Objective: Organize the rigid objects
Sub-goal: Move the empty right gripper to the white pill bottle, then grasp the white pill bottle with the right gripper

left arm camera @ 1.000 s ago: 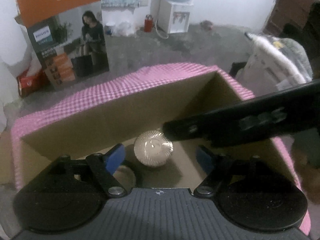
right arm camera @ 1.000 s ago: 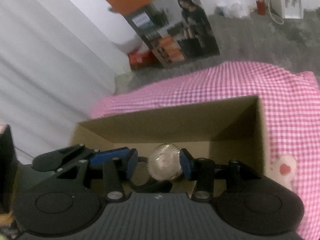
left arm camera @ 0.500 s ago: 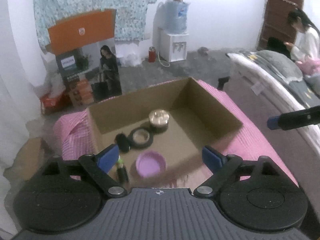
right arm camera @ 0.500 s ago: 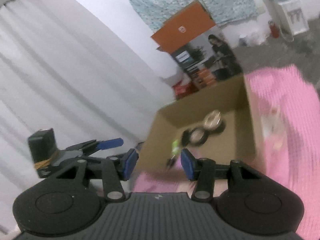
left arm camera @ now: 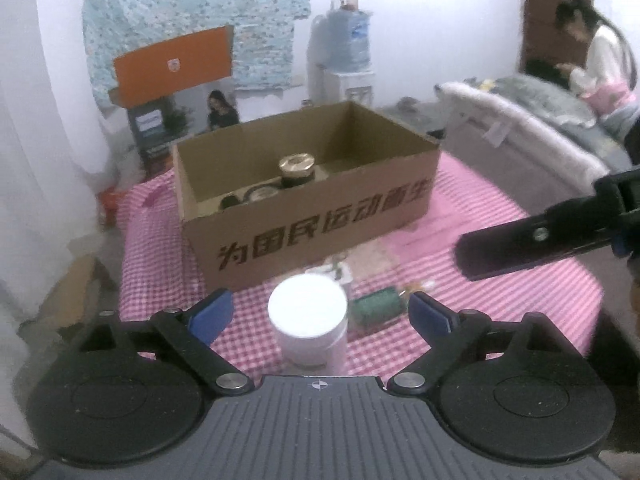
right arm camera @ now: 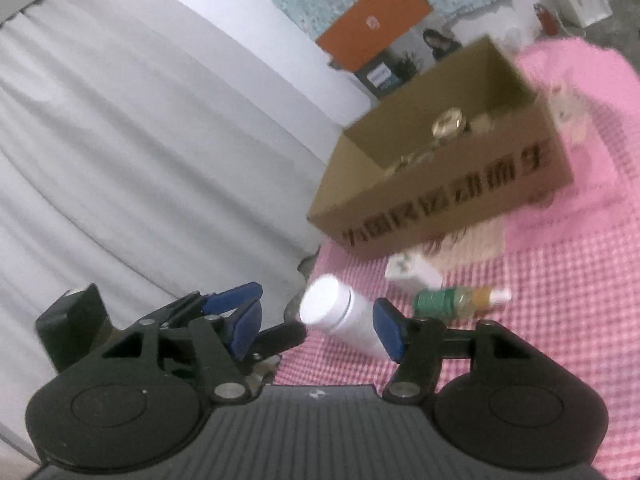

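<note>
Showing from the left wrist: left hand-held gripper spread wide, jaws just opened further, a white-capped bottle standing between the pads untouched.
Table: pink checked cloth; a green-topped bottle lies just beside the white one.
Cardboard box: open-topped, holding a gold-lidded jar and smaller items too dim to name.
Right wrist: right hand-held gripper part-spread, jaws just opening; whether a pad touches the bottle is unclear.
White-capped bottle: appears tilted in this view, near the table's edge.
Handling: likely light, stiff, smooth plastic, prone to slip; grip the straight body below the cap.
</note>
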{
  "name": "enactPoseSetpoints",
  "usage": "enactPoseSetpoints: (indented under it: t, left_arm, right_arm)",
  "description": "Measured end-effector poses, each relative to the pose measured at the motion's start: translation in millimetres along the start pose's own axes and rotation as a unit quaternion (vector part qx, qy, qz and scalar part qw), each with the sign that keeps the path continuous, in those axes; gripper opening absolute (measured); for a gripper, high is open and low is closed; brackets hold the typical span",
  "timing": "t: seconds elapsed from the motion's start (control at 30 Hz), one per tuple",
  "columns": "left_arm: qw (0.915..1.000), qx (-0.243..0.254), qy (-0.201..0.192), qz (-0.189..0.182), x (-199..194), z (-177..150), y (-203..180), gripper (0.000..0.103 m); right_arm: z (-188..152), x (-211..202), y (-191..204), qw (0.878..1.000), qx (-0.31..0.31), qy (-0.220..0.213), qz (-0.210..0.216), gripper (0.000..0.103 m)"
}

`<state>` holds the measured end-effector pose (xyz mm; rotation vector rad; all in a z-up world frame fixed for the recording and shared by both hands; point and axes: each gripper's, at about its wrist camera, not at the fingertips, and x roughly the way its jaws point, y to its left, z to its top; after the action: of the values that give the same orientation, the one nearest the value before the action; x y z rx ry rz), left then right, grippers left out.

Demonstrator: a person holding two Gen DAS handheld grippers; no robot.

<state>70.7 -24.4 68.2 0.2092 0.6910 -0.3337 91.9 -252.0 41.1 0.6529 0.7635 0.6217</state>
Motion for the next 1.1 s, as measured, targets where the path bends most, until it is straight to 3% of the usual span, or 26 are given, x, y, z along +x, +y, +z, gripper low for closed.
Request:
enactPoseSetpoints:
  t: [0.3, 0.67, 0.77, 0.93, 1.1]
  left_arm:
    - [0.9998, 0.0, 0.019, 0.011, 34, -20, -1, 0.092]
    - [0.9989, -0.035, 0.028, -0.011, 45, -26, 11, 0.064]
    - [0.9985, -0.043, 0.029, -0.016, 45, -29, 13, 0.054]
    - [0.998, -0.055, 0.024, -0.018, 45, -29, 16, 0.053]
    - [0.9982, -0.052, 0.021, -0.023, 40, -28, 12, 0.053]
  right_arm:
    - [-16, 49, 16, 0.998, -0.033, 0.036, -0.043, 0.066]
    - [-7, 91, 25, 0.996, -0.058, 0.041, -0.056, 0.066]
    - [-8, 96, 23, 0.996, -0.058, 0.038, -0.058, 0.062]
    - [-11, 100, 20, 0.996, -0.051, 0.047, -0.056, 0.045]
    - [-13, 94, 22, 0.996, -0.053, 0.041, -0.061, 0.041]
